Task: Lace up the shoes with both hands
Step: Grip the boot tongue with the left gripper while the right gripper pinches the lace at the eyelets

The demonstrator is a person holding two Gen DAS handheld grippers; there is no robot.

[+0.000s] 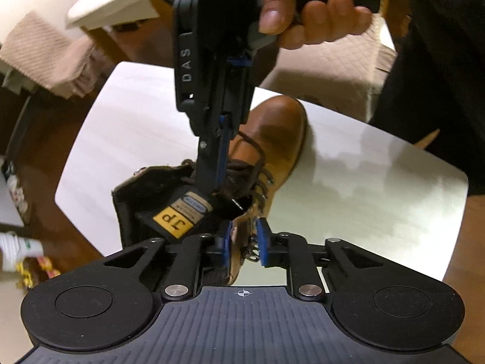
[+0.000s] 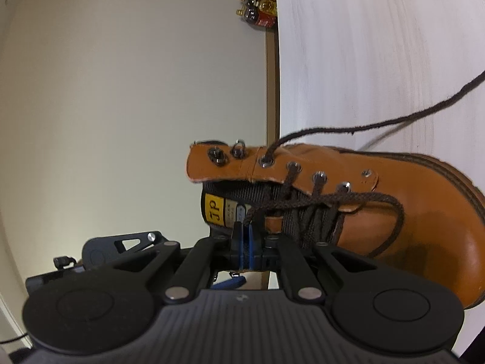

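A tan leather boot with dark brown laces stands on a white table. Its tongue bears a yellow "JP" label. My left gripper is open, its blue pads on either side of the boot's eyelet flap at the ankle. My right gripper is shut on the end of one brown lace just above the tongue; it shows in the left wrist view reaching down into the boot opening. The other lace end trails across the table.
A person's hand holds the right gripper. A beige quilted cover lies beyond the table. A white box and a pink cloth are at the upper left. Several small bottles stand past the table edge.
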